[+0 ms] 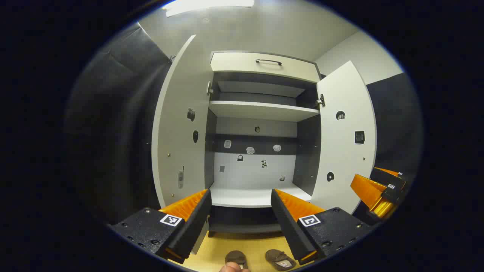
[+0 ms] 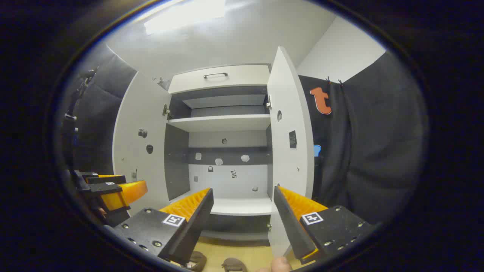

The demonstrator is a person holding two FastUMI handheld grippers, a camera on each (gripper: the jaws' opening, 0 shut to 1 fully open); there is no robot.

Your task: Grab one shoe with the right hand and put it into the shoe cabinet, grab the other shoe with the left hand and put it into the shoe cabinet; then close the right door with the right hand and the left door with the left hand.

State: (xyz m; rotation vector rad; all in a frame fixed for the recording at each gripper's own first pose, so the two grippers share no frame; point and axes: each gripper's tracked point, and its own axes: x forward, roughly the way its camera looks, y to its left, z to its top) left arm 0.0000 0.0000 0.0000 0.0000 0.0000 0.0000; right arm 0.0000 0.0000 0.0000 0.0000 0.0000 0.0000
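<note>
Left gripper view has the left tool (image 1: 240, 202) spread wide with nothing between its fingers, aimed straight at the shoe cabinet (image 1: 261, 113). Both doors hang open: left door (image 1: 181, 128) swung out on one side, right door (image 1: 346, 139) on the other. Shelves inside are bare apart from some small stickers on the back panel, and there's a drawer (image 1: 264, 66) with a dark handle up top. Down on the wooden floor (image 1: 257, 245), just in front of the cabinet, sit the two brown shoes (image 1: 280, 260), side by side. The right tool (image 1: 378, 190) pokes in at the far edge.

Right gripper view: right tool (image 2: 242, 206) is also wide and holding nothing, with the edge of the right door sitting between its fingers further back. Shoes (image 2: 233, 264) peek in at the bottom, still on the floor.
</note>
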